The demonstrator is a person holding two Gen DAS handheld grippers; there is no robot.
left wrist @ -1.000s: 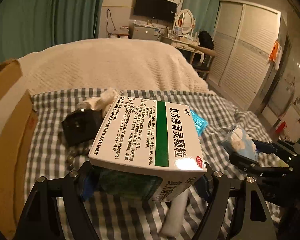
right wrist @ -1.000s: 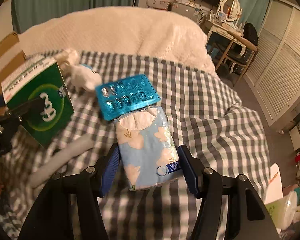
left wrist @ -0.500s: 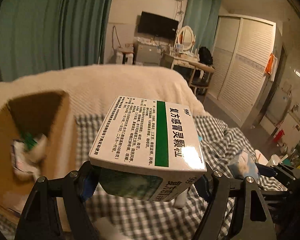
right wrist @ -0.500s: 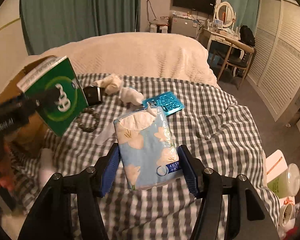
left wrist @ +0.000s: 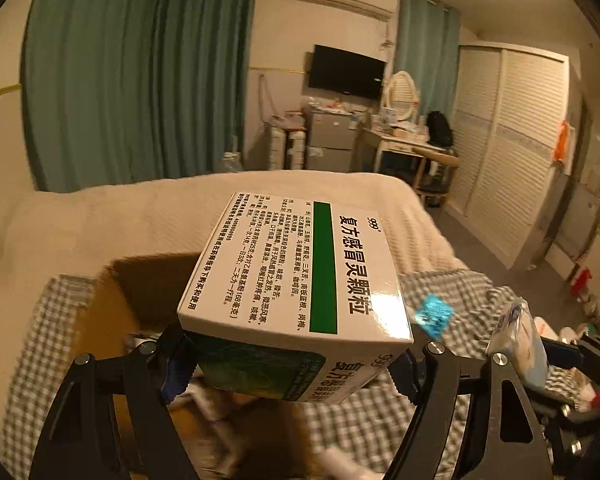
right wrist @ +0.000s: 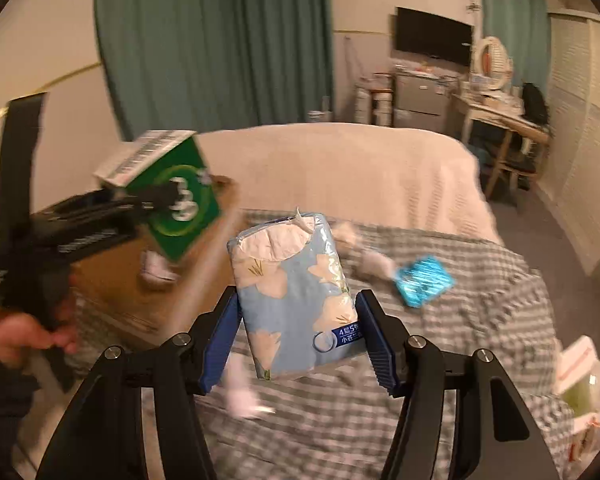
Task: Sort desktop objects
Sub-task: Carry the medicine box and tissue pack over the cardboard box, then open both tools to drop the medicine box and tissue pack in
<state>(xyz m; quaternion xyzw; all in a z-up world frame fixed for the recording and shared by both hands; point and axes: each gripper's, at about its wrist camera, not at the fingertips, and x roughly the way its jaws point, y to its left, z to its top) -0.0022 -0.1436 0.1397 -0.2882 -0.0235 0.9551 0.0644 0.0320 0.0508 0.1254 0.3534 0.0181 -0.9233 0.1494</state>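
Observation:
My left gripper [left wrist: 290, 368] is shut on a white and green medicine box [left wrist: 292, 280], held in the air above an open cardboard box [left wrist: 112, 320] on the checked cloth. From the right wrist view the same medicine box [right wrist: 172, 204] hangs over the cardboard box [right wrist: 120, 280], with a hand on the left gripper's handle. My right gripper [right wrist: 298, 340] is shut on a light blue flowered tissue pack [right wrist: 292, 292], lifted clear of the bed. That pack [left wrist: 520, 340] shows at the right edge of the left wrist view.
A shiny blue blister pack [right wrist: 424, 280] and small white items [right wrist: 244, 396] lie on the checked cloth [right wrist: 460, 360]. A cream blanket [right wrist: 340, 168] covers the bed behind. White items lie inside the cardboard box. A cup and packets [right wrist: 580, 384] sit at the right edge.
Both grippers have risen with their loads and swung left toward the cardboard box. The medicine box now hangs over the box's opening; the tissue pack has come up off the cloth.

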